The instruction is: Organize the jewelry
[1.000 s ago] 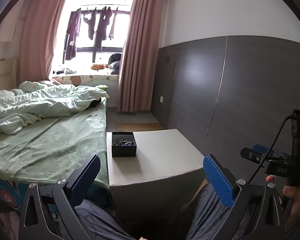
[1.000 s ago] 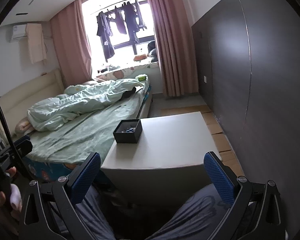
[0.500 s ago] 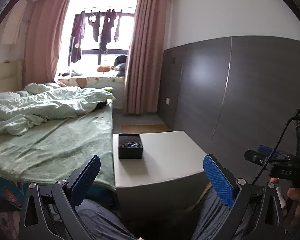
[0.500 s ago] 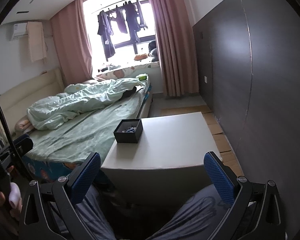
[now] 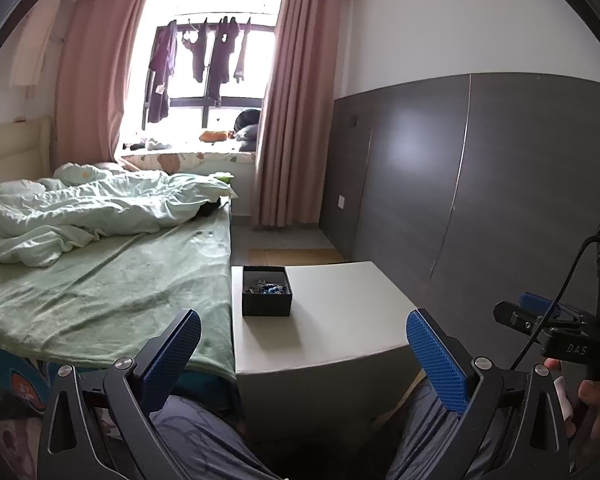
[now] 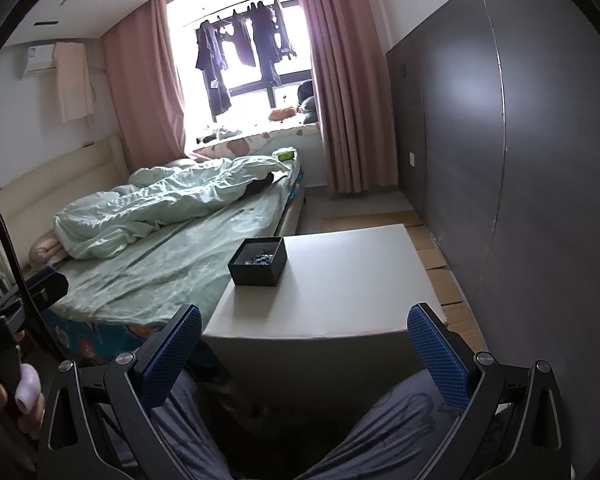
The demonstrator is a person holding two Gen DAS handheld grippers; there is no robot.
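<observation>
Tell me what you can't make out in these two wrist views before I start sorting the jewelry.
- Jewelry in the black box: too small in both views; only a dark tangle with blue bits, pieces uncountable.
- Box floor: near wall hides part of it in the right wrist view.
- Table front below the top: hidden by the person's knees and both hand-held grippers, left and right.
- Right hand-held gripper's fingers: cut off at the left wrist view's edge.

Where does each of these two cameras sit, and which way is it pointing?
Left wrist: on the left gripper, facing the window across the white table; open blue fingers, the person's knees, and the right gripper at the right edge show.
Right wrist: on the right gripper, same direction; open fingers, knees, a hand at the left edge.
Shared: black jewelry box, table, bed.
</observation>
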